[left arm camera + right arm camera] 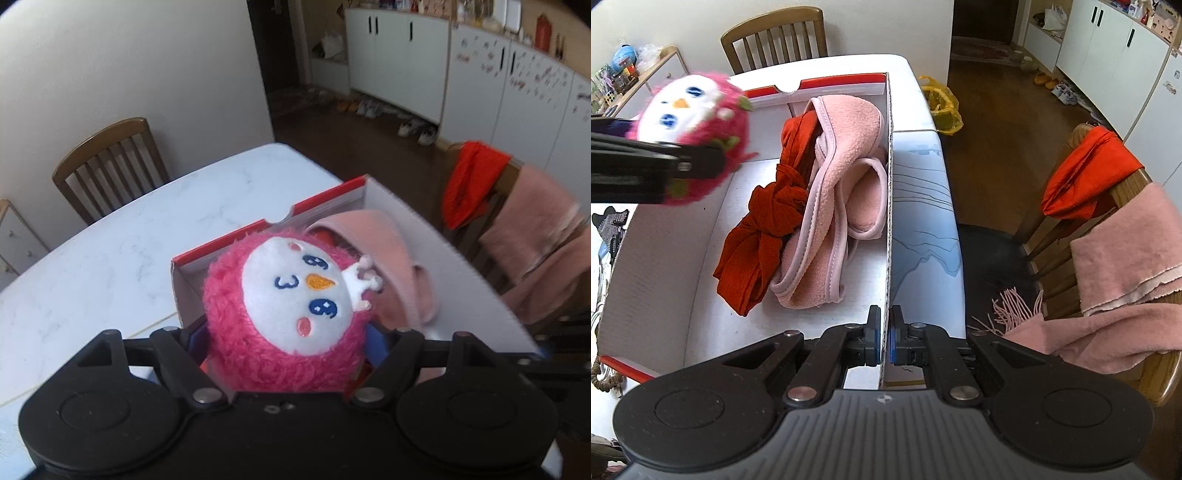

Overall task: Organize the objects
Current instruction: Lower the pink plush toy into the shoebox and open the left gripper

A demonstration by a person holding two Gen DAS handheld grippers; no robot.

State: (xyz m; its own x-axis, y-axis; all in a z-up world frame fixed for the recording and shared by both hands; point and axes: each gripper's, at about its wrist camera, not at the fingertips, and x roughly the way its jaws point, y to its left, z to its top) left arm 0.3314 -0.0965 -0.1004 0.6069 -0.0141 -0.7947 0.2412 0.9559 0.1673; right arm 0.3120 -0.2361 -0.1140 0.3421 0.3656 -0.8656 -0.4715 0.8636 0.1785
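Right wrist view: my right gripper (885, 338) clenched on white cardboard box wall (888, 206); my left gripper (291, 354) grasps fluffy pink round plush bird (284, 314) above box.

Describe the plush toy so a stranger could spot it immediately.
Find the white cardboard box with red rim on the marble table. Over its left side, the left tongs grip a round fluffy pink plush bird. Unlike the limp cloths inside, it has a white face, blue eyes and an orange beak.
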